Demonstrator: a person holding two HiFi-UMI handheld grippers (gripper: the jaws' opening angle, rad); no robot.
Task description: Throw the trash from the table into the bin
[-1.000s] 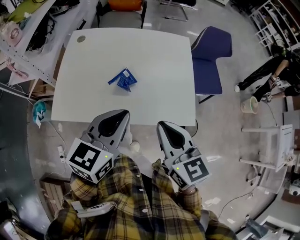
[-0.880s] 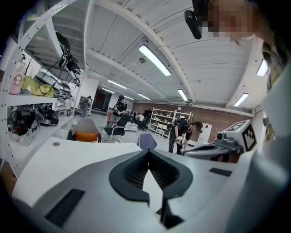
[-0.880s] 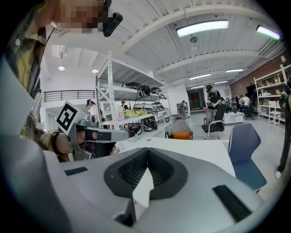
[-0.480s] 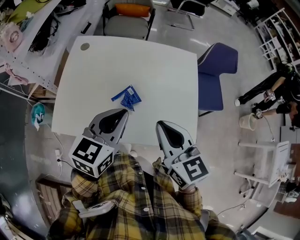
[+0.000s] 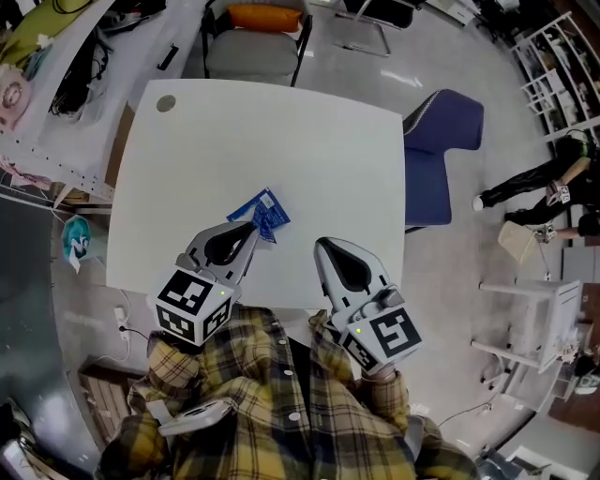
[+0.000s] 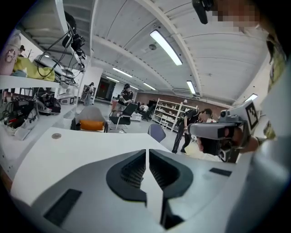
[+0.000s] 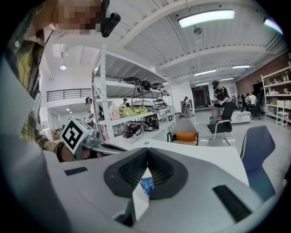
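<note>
A crumpled blue wrapper (image 5: 264, 211) lies on the white table (image 5: 309, 141), near its front edge. My left gripper (image 5: 250, 226) is shut and empty, and its tip reaches over the table edge right beside the wrapper's near side. The left gripper view shows its jaws (image 6: 148, 151) closed with only bare table beyond. Over the front edge to the right, my right gripper (image 5: 324, 245) is shut and holds nothing. Through the gap under the right gripper's (image 7: 147, 151) touching tips, the wrapper (image 7: 146, 185) shows further off on the table.
A small grey disc (image 5: 166, 104) sits at the table's far left corner. A blue chair (image 5: 441, 141) stands at the right side, and a chair with an orange cushion (image 5: 255, 17) behind. Cluttered shelves (image 5: 56, 56) run along the left. A pale bucket (image 5: 514, 240) stands on the floor right.
Both grippers have moved forward from below the table's front edge to over it. The left tip has come right up to the blue wrapper. Both stay shut.
</note>
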